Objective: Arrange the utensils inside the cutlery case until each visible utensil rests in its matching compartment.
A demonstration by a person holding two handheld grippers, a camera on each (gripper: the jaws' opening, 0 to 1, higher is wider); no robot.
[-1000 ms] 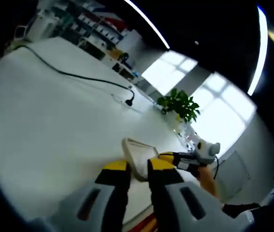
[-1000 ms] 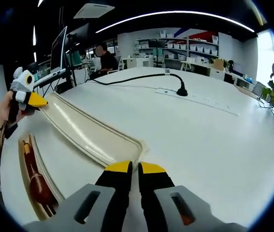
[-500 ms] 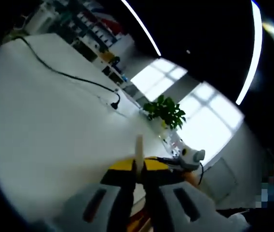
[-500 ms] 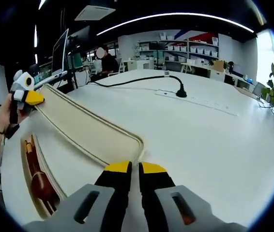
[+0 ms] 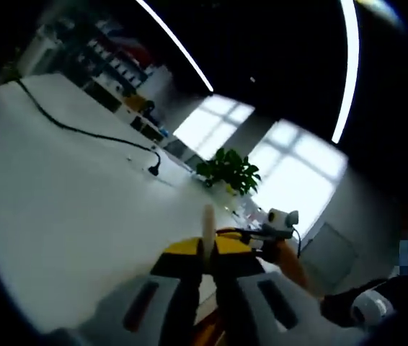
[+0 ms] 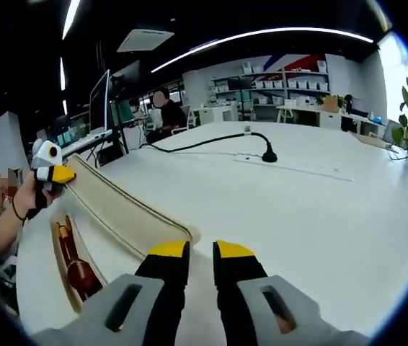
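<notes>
We hold the cream fabric lid [image 6: 121, 209] of the cutlery case raised in the left gripper [image 6: 58, 174], jaws clamped. The right gripper [image 6: 200, 252], slightly parted and empty, sits nearer the brown wooden-handled utensils [image 6: 76, 265], lying lengthwise lower-left.

A big white table [image 6: 319, 216] spreads out ahead of the tool. A black cable [image 6: 211, 140] lies across it far ahead. A green plant [image 5: 227, 169] stands beyond that.
</notes>
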